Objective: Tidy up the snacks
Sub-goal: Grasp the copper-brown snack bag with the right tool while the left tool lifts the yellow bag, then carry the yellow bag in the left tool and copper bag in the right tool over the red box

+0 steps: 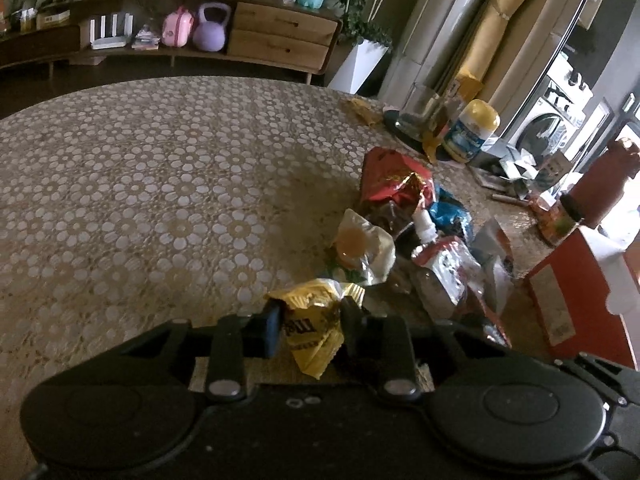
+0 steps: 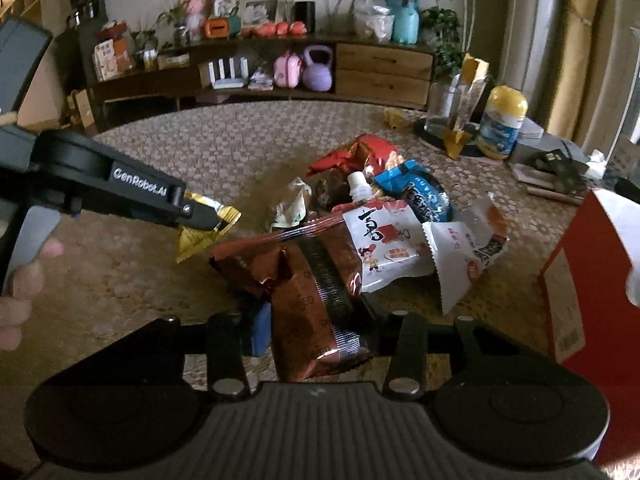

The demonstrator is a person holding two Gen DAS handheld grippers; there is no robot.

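The left gripper (image 2: 208, 220) carries the white words "GenRobot.AI" on its black arm. Its jaws are closed on a small yellow packet (image 1: 316, 328), which has dark print that I cannot read. In the right wrist view the packet hangs above the table (image 1: 140, 168), with its long side tilted down to the left.

The right gripper (image 2: 316, 332) is closed on a brown foil bag (image 2: 316, 292). The long axis of the bag runs away from the camera, toward the snack pile. Its letters are too blurred to read.

The pile lies toward the right edge of the table. It holds a white pouch (image 2: 384, 248) with large red Chinese characters and a cartoon child, and a blue bag (image 2: 420, 192). A red box (image 2: 576, 288) stands at the right edge.
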